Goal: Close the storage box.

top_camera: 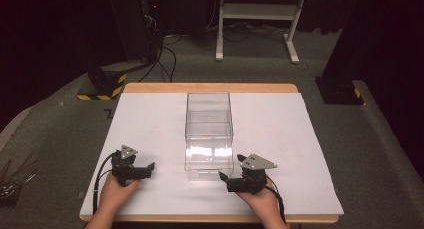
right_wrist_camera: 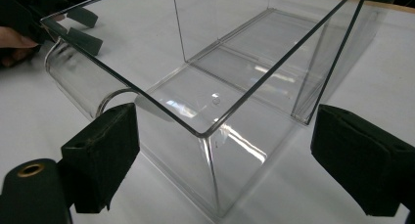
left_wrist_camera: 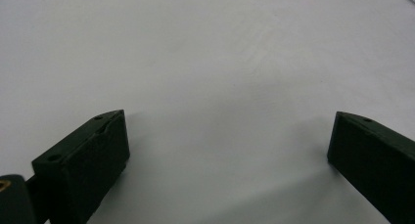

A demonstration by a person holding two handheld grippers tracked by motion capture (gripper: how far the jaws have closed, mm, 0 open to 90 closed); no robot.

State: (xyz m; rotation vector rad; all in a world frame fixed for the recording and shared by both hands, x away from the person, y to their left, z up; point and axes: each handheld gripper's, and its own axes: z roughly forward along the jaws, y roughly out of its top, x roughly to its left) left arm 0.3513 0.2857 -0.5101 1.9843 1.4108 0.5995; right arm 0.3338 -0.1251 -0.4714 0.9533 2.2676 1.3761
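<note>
Nothing is gripped yet. Right tongs point(top_camera: 223, 179), wide, sit at the clear box's point(top_camera: 209, 134) five o'clock corner. Left tongs point(top_camera: 148, 168), wide, wait at eight o'clock.

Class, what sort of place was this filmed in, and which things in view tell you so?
Probably a lab or recording workspace: a table with a white cover holding only a clear plastic box, cables trailing over grey carpet, and yellow-and-black striped stand bases around it.

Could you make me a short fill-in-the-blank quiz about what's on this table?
1. The box on the table is made of ____ plastic.
2. The right gripper has its jaws ____, at a corner of the box.
3. The left gripper points at bare ____ tabletop.
4. Inside, the box is ____.

Missing words: clear; open; white; empty
</note>
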